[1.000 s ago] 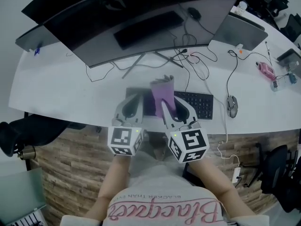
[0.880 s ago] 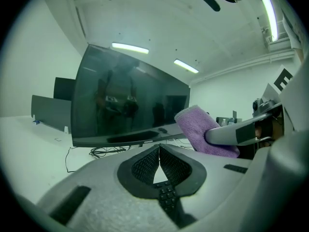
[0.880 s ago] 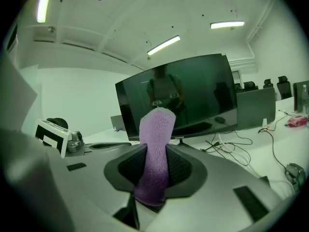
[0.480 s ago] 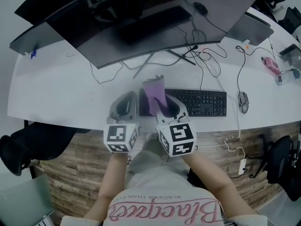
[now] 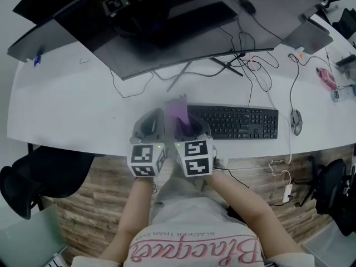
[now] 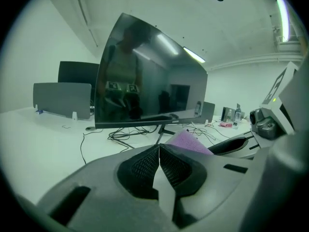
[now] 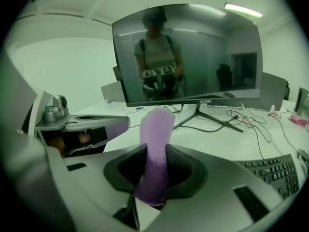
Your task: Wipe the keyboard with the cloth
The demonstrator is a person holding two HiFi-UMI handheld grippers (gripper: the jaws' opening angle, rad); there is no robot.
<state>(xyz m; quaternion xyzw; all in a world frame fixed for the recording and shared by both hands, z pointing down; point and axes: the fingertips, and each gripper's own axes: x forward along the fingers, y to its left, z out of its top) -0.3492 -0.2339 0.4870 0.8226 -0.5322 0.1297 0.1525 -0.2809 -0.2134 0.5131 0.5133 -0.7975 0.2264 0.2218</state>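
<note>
A black keyboard (image 5: 233,122) lies on the white desk (image 5: 72,110), right of both grippers; its left end shows in the right gripper view as the keyboard (image 7: 277,172). My right gripper (image 5: 186,128) is shut on a purple cloth (image 5: 179,113), which stands up between its jaws as the cloth (image 7: 155,153). It hovers over the desk's front edge, just left of the keyboard. Close beside it on the left, my left gripper (image 5: 153,125) is shut with nothing in it; its pads (image 6: 145,166) meet, and the cloth (image 6: 188,141) shows beyond them.
A wide curved monitor (image 5: 167,21) on a stand (image 5: 183,71) fills the back of the desk, with loose cables (image 5: 250,65) beneath it. A mouse (image 5: 296,121) sits right of the keyboard. Grey dividers (image 5: 33,40) stand at both back corners. A black chair (image 5: 22,182) is at lower left.
Both grippers have drawn back toward the desk's front edge and closer together, the cloth still in the right one. The keyboard now lies wholly uncovered to their right.
</note>
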